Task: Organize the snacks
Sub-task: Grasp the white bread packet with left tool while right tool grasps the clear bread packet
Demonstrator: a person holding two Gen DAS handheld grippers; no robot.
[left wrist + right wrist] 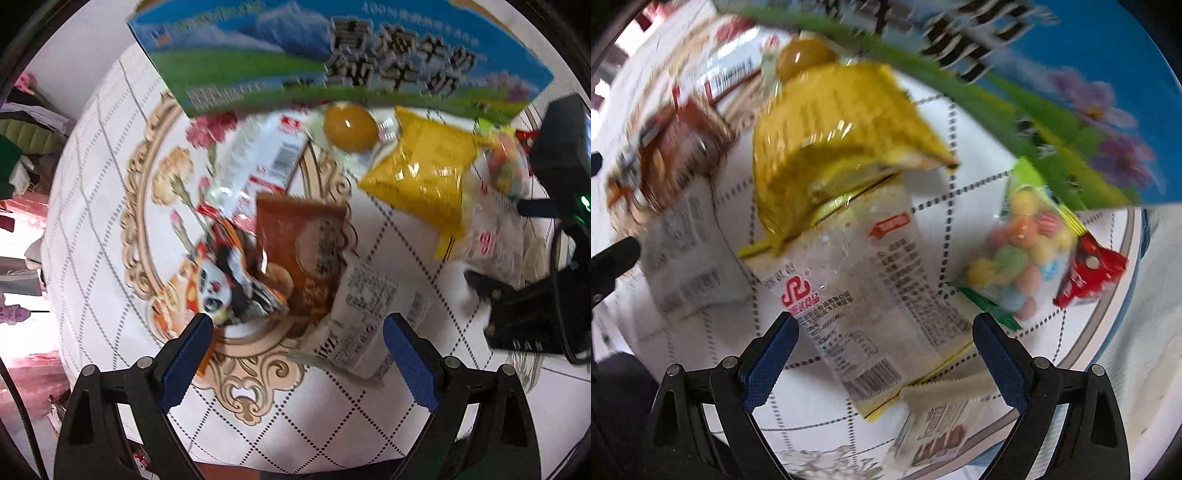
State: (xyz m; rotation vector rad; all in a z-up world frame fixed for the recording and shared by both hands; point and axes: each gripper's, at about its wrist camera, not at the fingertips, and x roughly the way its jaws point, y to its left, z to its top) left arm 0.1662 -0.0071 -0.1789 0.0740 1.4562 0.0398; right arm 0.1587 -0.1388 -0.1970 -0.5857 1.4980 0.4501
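Note:
Snack packets lie scattered on a round table (110, 221) with a white patterned cloth. A blue and green milk carton box (332, 59) stands at the far side. My left gripper (299, 336) is open and empty over a brown packet (303, 251), a panda packet (221, 280) and a white packet (362, 317). My right gripper (882, 336) is open and empty over a clear packet with a red logo (864, 280); a yellow packet (827, 147) lies on its far end. A bag of coloured candy balls (1019, 258) lies to the right.
A yellow jelly cup (351, 125) and a white and red packet (258, 162) lie near the box (1071, 92). A small red packet (1089, 273) sits near the table's right edge. The right gripper's black body (535, 295) shows at the right of the left wrist view.

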